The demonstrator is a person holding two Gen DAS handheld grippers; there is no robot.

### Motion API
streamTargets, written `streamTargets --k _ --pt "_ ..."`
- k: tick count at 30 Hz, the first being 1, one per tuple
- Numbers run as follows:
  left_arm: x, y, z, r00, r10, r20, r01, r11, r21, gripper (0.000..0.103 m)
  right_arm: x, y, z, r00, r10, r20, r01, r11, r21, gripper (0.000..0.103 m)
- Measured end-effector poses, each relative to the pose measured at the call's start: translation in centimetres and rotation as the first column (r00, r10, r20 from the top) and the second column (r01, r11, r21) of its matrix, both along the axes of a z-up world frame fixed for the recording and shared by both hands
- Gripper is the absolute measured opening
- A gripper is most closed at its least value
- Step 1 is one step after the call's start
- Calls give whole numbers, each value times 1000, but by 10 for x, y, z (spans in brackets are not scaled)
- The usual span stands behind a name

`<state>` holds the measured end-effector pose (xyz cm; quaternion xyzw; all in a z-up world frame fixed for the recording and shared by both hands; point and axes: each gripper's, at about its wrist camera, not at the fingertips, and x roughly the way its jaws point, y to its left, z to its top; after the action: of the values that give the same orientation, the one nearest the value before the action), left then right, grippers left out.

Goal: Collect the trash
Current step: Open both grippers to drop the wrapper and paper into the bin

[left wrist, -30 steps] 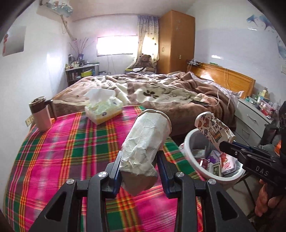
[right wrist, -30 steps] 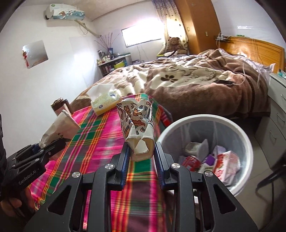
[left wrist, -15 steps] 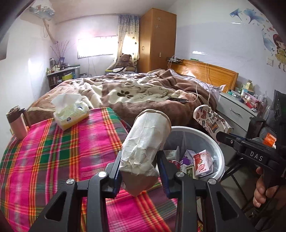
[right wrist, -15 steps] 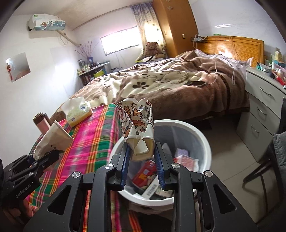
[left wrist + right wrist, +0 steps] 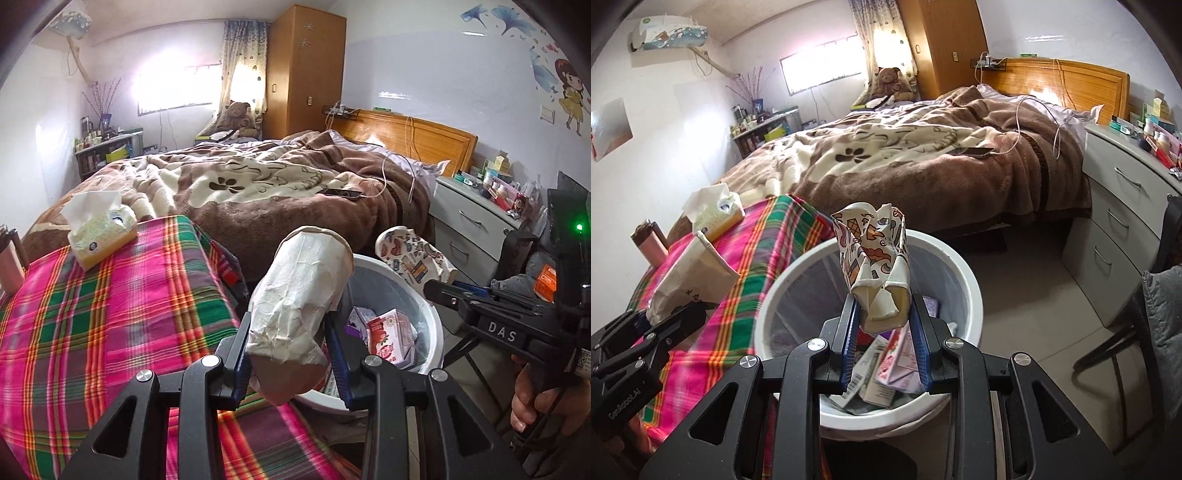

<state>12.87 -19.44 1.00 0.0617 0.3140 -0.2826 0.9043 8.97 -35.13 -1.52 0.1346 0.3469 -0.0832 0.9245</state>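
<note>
Gripping the crumpled plain paper cup [image 5: 299, 295] by its base, the left gripper [image 5: 290, 354] is clenched; the right gripper [image 5: 884, 332] clenches a printed cup [image 5: 873, 258]. Both are light, soft, crushable, above the bin [image 5: 971, 291] at 12 o'clock.

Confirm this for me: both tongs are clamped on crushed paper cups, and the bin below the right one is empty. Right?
Not quite. The white bin already holds cartons and wrappers, as the right wrist view shows. The rest stands: left tongs grip the plain cup, right tongs the patterned cup.
</note>
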Motion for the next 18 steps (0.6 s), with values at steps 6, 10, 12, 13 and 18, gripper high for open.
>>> streamTargets --k 6,10,12,13,18 --pt "3 -22 -11 1000 -19 -16 20 1000 17 39 5 -13 -9 999 -13 -47 13 1000 3 29" --pt "9 -32 -18 998 -35 -44 36 999 15 42 8 -16 -14 998 -6 -66 6 1000 -2 30" --pt "11 -34 -21 998 -31 -54 32 999 17 48 9 -18 -17 997 -1 -75 1 1000 9 32" --pt "13 -34 -22 998 -30 -56 31 999 19 50 9 -19 -17 997 -1 -77 2 1000 14 32" --pt "14 -33 -25 998 -20 -60 21 1000 22 56 10 -18 -18 996 -3 -86 3 1000 5 39"
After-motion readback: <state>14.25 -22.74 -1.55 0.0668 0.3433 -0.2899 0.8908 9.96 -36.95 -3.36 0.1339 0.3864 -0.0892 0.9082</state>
